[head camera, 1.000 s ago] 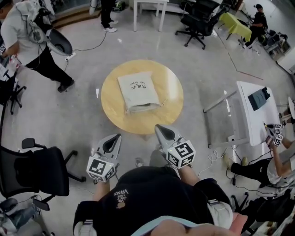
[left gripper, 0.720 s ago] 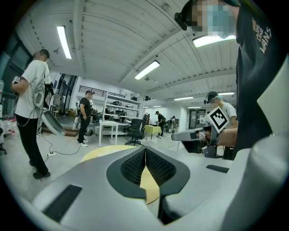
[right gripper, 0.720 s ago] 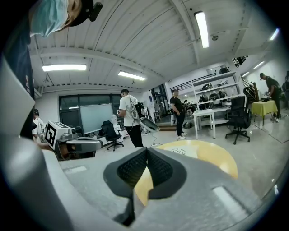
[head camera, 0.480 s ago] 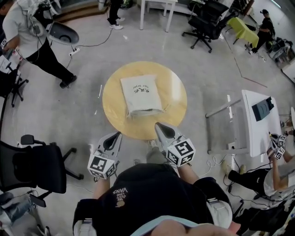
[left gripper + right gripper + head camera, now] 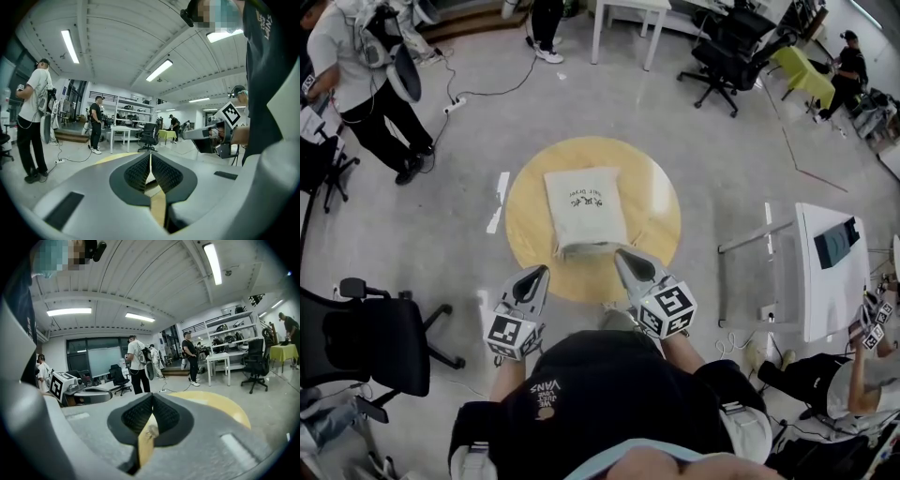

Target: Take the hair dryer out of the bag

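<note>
A cream cloth bag (image 5: pixel 586 208) with dark print lies flat on the round wooden table (image 5: pixel 656 197), its drawstring mouth toward me. The hair dryer is hidden; the bag bulges near its mouth. My left gripper (image 5: pixel 539 273) hangs shut and empty at the table's near edge, left of the bag's mouth. My right gripper (image 5: pixel 622 255) is shut and empty too, its tip just at the bag's near right corner. In the left gripper view the jaws (image 5: pixel 150 157) meet, with the table top (image 5: pixel 115 158) beyond them. The right gripper view shows closed jaws (image 5: pixel 152 401) over the yellow table (image 5: pixel 220 404).
A black office chair (image 5: pixel 370 337) stands at my left. A white desk (image 5: pixel 830 272) with a metal frame is at the right. A person (image 5: pixel 366 80) with gear stands at the far left, cables (image 5: pixel 483 89) trail on the floor, more chairs (image 5: pixel 727 56) at the back.
I have stepped closer to the table; both shut grippers moved forward and now reach its near edge, the right tip coming up to the bag's corner. The person at far left shifted.
</note>
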Available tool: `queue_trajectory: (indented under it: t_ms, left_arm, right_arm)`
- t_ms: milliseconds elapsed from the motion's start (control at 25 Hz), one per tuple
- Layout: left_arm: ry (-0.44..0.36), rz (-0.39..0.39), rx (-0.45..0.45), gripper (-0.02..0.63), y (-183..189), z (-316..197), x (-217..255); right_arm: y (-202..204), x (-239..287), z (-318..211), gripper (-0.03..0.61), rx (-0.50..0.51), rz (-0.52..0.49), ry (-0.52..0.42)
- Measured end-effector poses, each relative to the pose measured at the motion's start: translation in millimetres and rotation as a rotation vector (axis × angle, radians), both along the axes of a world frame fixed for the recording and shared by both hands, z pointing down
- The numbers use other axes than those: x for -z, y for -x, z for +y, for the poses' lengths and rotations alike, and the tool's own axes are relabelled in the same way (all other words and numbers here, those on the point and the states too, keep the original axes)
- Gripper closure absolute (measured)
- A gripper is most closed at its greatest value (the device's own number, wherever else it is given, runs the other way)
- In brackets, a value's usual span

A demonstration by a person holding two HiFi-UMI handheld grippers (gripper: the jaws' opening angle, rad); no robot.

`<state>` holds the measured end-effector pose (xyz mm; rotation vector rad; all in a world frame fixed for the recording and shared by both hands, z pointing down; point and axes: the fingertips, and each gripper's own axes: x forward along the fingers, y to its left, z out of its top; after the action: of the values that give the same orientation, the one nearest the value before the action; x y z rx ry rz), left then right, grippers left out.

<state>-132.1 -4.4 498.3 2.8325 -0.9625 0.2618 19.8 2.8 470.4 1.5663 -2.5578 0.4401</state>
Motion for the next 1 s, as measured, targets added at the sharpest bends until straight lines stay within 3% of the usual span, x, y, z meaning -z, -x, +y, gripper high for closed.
queue_trajectory:
  t_ms: [440, 1000]
  left_arm:
    - [0.01, -0.021, 0.018, 0.601, -19, -36, -21]
    - [0.031, -0.079, -0.008, 0.601, -32, -48, -53]
  right_arm:
    - [-18, 2, -33, 0.58, 0.017, 0.018, 0.001]
    - [-29, -1, -37, 0.58, 0.017, 0.024, 0.021]
